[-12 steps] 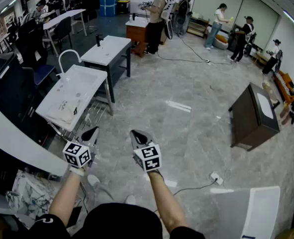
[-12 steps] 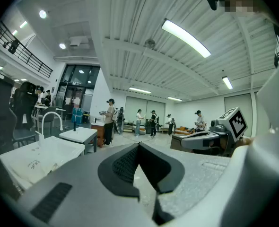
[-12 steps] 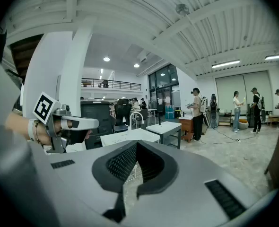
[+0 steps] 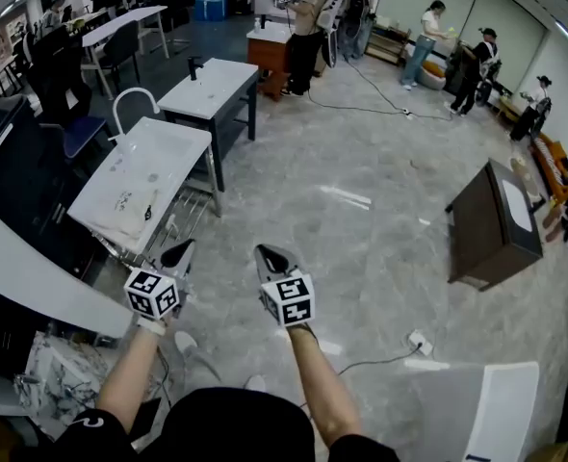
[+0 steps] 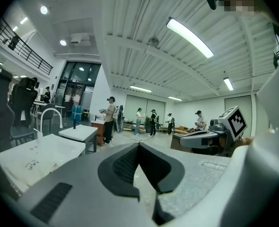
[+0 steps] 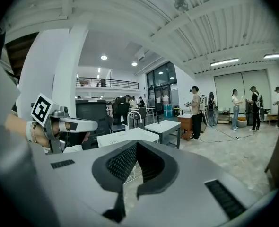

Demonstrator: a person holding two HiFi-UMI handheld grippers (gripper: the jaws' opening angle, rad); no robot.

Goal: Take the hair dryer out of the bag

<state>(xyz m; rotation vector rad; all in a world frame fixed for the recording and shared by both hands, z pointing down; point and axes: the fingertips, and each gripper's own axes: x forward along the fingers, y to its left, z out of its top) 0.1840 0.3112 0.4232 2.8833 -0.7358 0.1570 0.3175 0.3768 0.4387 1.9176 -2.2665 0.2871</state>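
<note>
Left fingers: on your left gripper (image 4: 176, 255) the fingers (image 5: 123, 164) are closed, pad against pad, with nothing between them.
Right fingers: on your right gripper (image 4: 271, 260) the fingers (image 6: 121, 162) are also closed and empty.
Heading: both grippers point toward 12 o'clock in the head view, close to level, over bare floor (image 4: 361, 171).
Hair dryer: it shows in no view, so you cannot yet tell which way it lies from either set of fingers, nor how its long axis runs.
Bag: no certain bag is in sight. A pale printed thing (image 4: 58, 378) lies low at about 7 o'clock from your left gripper, just beside your left forearm and partly cut off by a dark curved edge. It might be the bag, but you cannot tell from here.
White bench: the white bench (image 4: 144, 176) with the tap stands at about 11 o'clock from your left gripper, well apart from it. No bag shows on it.
Nearer hand: if the pale printed thing is the bag, your left gripper is clearly the nearer one and your right is across your body from it.
Coming move, as a judgement: it likely turns on that 7 o'clock direction. You need to look down and to your left to find the bag's mouth, and to part the fingers before reaching in.
</note>
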